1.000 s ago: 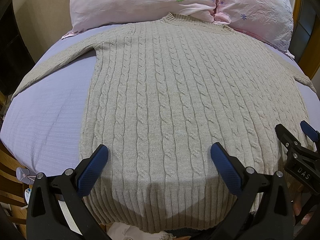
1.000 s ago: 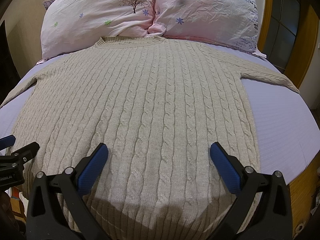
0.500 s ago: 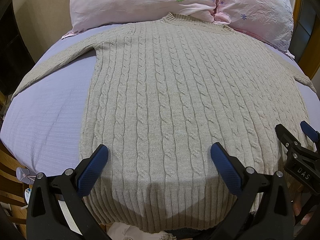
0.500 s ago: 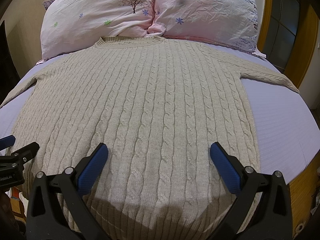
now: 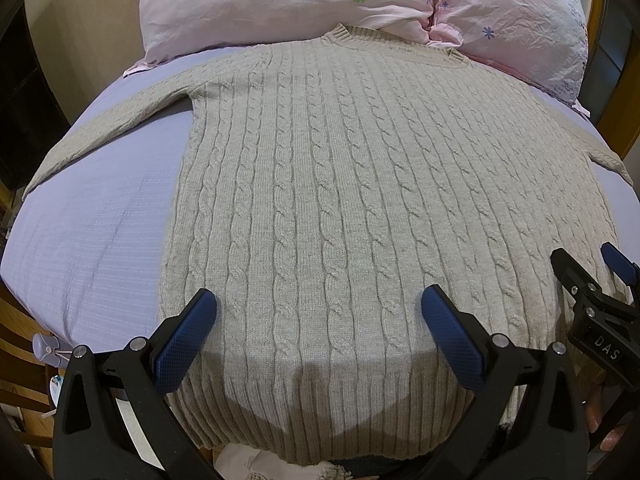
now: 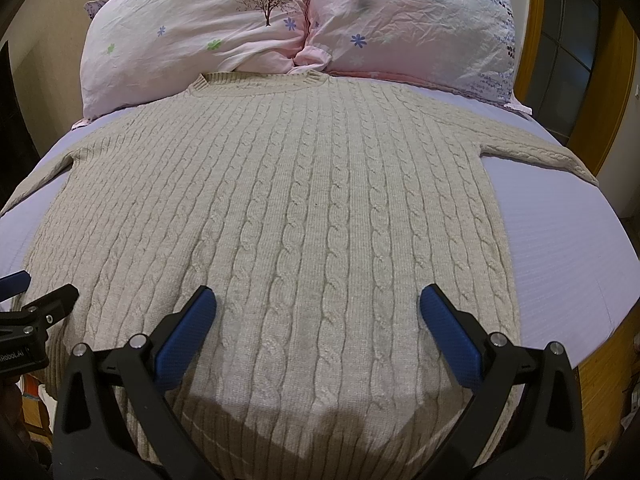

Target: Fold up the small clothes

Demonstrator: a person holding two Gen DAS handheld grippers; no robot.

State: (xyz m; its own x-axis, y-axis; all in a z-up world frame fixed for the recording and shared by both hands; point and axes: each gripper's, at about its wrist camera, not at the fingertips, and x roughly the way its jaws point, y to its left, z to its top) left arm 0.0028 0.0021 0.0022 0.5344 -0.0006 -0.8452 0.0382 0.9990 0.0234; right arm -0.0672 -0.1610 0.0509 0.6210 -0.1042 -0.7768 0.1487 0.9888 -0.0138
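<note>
Both sleeve ends of the beige cable-knit sweater [image 5: 340, 208] run out of frame, and its ribbed hem drops over the near bed edge under the tongs' shadows. It lies flat, collar touching two wrinkled pink floral pillows [image 6: 296, 28], on a finely ribbed lavender sheet [image 5: 88, 240]. The left gripper [image 5: 319, 312] and the right gripper [image 6: 318, 310] hover above the hem, blue textured pads spread wide, holding nothing.
</note>
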